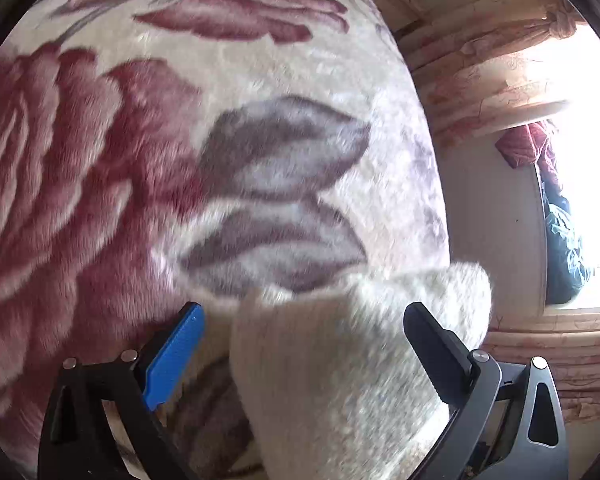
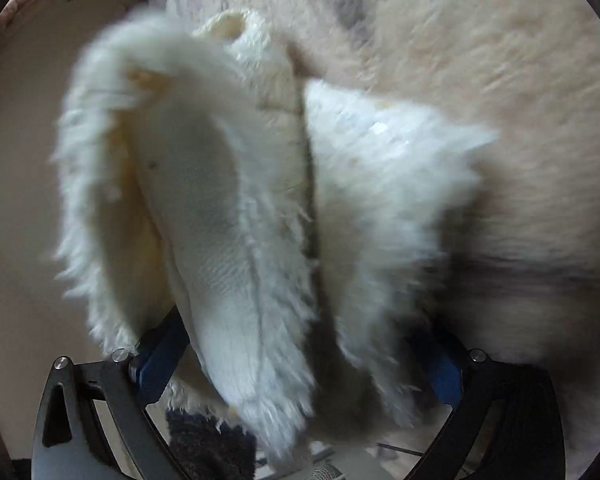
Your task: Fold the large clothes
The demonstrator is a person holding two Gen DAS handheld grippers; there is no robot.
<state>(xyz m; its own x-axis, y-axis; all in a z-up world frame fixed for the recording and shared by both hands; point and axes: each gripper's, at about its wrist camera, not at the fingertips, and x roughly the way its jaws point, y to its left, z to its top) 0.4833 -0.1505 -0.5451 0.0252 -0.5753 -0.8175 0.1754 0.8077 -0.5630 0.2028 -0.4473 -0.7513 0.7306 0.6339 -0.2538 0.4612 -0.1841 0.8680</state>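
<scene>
Where fleece garment [image 2: 228, 208] bunches, jaws hidden.

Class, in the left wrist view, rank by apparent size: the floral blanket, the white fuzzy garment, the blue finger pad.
1. floral blanket
2. white fuzzy garment, though closeness to the camera enlarges it
3. blue finger pad

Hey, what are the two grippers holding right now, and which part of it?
White fluffy garment: a bunched fold sits between the right gripper fingers. Cream cloth lies between the left gripper fingers, which look spread; whether either clamps it cannot be told.
</scene>
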